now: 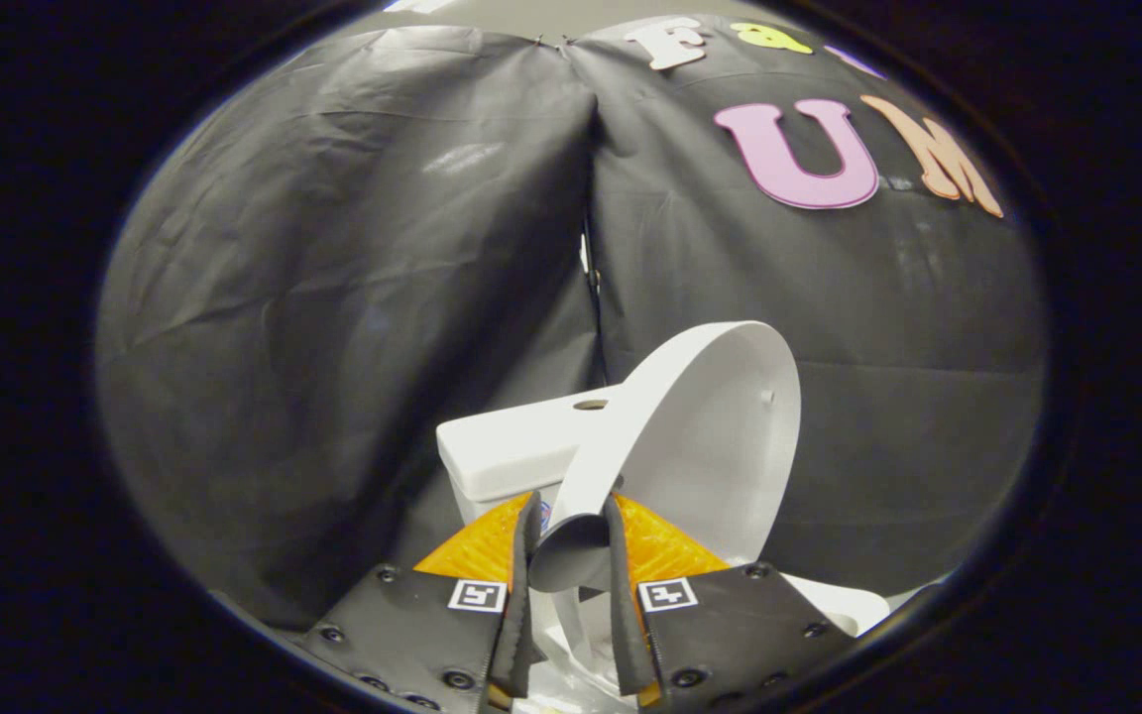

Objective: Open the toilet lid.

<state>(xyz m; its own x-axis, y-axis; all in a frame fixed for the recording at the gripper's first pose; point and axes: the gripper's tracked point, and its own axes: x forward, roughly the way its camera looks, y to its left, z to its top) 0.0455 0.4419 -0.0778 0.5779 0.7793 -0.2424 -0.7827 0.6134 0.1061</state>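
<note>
White plastic up close — front rim of toilet lid [700, 436] pinched between both fingers of gripper [571, 535], clenched on that edge. Lid raised and tilted, underside facing right, small bump near its upper edge. Just beyond, tank [507, 451] with round hole on top, touching lid's hinge end. Farther back, black cloth wall [333, 278] — open room above lid. Square markers on fingers; nothing readable.

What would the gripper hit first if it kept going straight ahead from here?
The gripper is shut on the raised toilet lid; pushed straight on, it would probably carry the lid toward the tank just beyond, though depth is unclear.
</note>
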